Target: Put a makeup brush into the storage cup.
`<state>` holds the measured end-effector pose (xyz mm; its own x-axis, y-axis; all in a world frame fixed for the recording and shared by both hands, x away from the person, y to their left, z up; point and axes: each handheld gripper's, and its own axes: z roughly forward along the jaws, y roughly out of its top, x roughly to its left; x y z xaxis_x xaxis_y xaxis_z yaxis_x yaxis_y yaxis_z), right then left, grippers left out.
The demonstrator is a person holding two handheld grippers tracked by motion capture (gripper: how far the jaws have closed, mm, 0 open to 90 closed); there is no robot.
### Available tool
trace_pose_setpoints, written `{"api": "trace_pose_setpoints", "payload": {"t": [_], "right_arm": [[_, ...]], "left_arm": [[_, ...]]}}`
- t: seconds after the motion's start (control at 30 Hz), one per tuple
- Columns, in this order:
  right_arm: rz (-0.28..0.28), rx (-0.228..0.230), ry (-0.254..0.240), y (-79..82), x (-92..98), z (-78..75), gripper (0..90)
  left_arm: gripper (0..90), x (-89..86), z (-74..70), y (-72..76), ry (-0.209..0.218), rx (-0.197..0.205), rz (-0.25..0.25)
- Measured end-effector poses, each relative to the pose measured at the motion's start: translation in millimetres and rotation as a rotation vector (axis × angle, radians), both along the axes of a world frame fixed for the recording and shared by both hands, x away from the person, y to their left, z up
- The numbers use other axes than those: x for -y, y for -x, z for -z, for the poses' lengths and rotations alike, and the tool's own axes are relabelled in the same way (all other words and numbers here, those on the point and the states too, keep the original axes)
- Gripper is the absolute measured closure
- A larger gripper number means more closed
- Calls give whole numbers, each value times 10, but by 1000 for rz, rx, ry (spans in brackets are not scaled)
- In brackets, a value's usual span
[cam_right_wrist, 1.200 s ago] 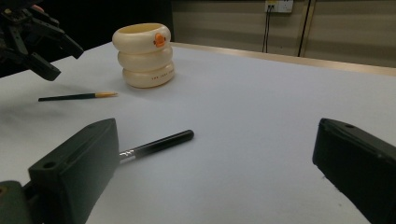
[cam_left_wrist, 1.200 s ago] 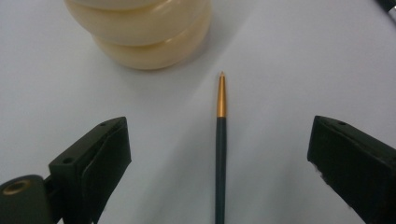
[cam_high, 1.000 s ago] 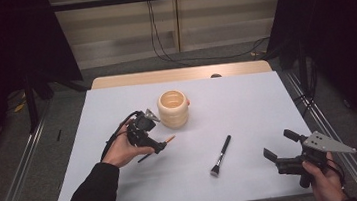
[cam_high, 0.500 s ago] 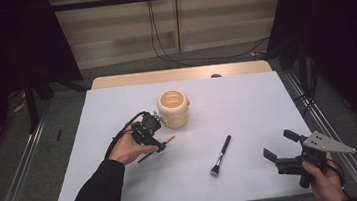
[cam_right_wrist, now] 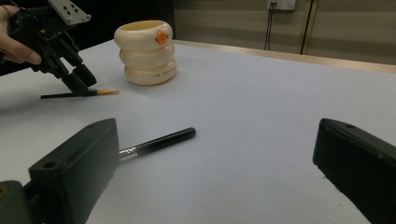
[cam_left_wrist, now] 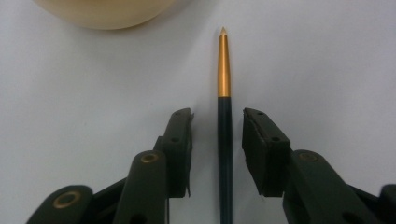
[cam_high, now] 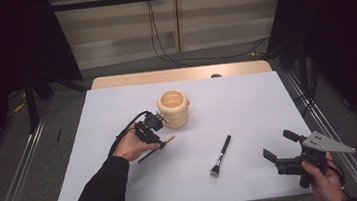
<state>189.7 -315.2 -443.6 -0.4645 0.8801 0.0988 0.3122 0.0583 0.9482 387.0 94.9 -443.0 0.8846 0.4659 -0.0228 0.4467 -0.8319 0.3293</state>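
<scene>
A thin black brush with a gold ferrule (cam_left_wrist: pixel 224 84) lies on the white table (cam_high: pixel 247 103), just in front of a cream ribbed cup (cam_high: pixel 173 108). My left gripper (cam_left_wrist: pixel 217 114) points down over it, one jaw on each side of the handle. The jaws have just been closing, but a small gap remains on both sides, so the gripper is open. From the right gripper view, the left gripper (cam_right_wrist: pixel 80 80) stands tilted over the thin brush (cam_right_wrist: pixel 79 94). A second, thicker black brush (cam_high: pixel 221 155) lies mid-table. My right gripper (cam_high: pixel 278 144) hovers open at the front right, holding nothing.
The cup (cam_right_wrist: pixel 146 51) carries an orange mark on its upper ring. The thicker brush (cam_right_wrist: pixel 159 141) lies just beyond my right gripper's left jaw. A wooden strip (cam_high: pixel 184 74) borders the far edge, and metal rails run along both sides.
My left gripper has shifted slightly right towards the cup and settled over the thin brush, its jaws narrower than before. The right gripper has not moved.
</scene>
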Motion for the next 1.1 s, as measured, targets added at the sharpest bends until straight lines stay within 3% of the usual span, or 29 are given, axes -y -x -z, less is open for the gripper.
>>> {"api": "trace_pose_setpoints", "payload": {"t": [0.03, 0.1, 0.13, 0.23, 0.27, 0.5, 0.57, 0.67, 0.8, 0.93, 1.0, 1.03, 1.1], "right_arm": [[0, 0, 0, 0, 0, 0, 2], [-1, 1, 1, 0, -1, 0, 2], [-1, 3, 3, -3, 1, 1, 2], [0, 0, 0, 0, 1, 1, 2], [-1, 1, 1, -1, 2, 1, 2], [1, 2, 1, 5, 5, 1, 2], [-1, 1, 2, 6, 5, 1, 2], [3, 3, 3, 6, 5, 2, 2], [6, 0, 2, 11, 8, 2, 2], [7, 2, 5, 14, 13, 5, 2], [7, 4, 5, 15, 14, 5, 3], [7, 3, 6, 19, 16, 3, 2], [8, 2, 6, 21, 16, 3, 2]], "left_arm": [[657, 10, -9, -3, -8, -20, 6], [687, 38, -1, 0, 0, -17, 14], [697, 50, -8, -9, -18, -28, 37], [732, 111, 25, 2, -16, -43, 30], [742, 124, 32, -2, -35, -40, 36], [771, 128, 49, -35, -29, -60, 26], [789, 149, 53, -32, -43, -49, 38], [832, 169, 49, -44, -60, -64, 52], [835, 145, 53, -93, -47, -96, 50], [836, 145, 52, -85, -45, -90, 53], [837, 131, 48, -81, -36, -106, 36], [837, 128, 62, -79, -21, -85, 37], [837, 124, 54, -80, -23, -92, 33]]}}
